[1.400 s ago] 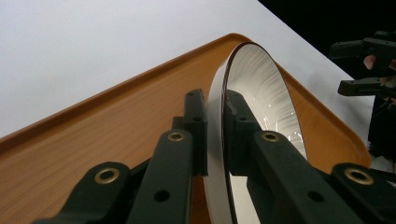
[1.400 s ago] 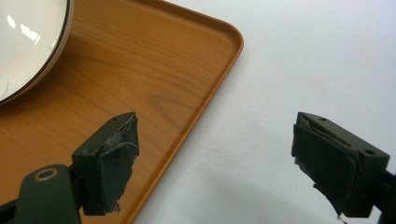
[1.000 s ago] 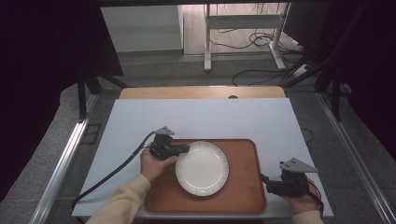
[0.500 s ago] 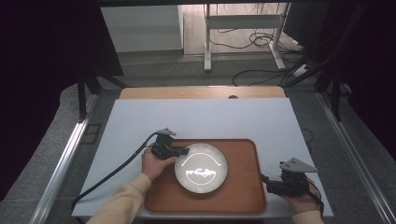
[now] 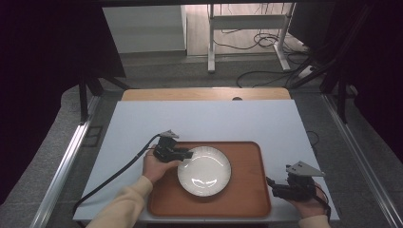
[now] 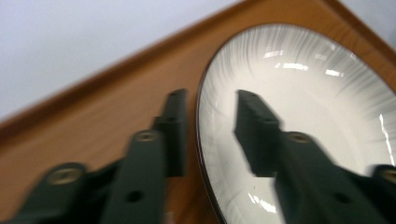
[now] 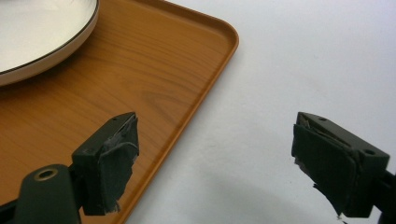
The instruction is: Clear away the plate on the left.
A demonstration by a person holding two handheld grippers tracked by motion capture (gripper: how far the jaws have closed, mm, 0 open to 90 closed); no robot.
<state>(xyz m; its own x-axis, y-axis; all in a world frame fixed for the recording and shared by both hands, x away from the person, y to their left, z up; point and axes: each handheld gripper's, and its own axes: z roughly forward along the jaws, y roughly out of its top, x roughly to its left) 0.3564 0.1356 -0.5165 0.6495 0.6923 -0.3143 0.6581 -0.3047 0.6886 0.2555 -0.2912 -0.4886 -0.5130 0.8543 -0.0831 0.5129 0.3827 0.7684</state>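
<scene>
Left gripper (image 5: 186, 154) jaws, just opening, are straddling the rim of the white plate (image 5: 204, 171) lying on the wooden tray (image 5: 247, 190), while the right gripper (image 7: 212, 163) is sitting spread wide beside the tray's edge.

My table (image 5: 204, 118) has a pale top, wood strip (image 5: 204, 93) along its far edge. Grey floor (image 5: 157, 71) beyond, cables (image 5: 259, 42) trailing around a metal stand (image 5: 247, 33). Sides dark.
</scene>
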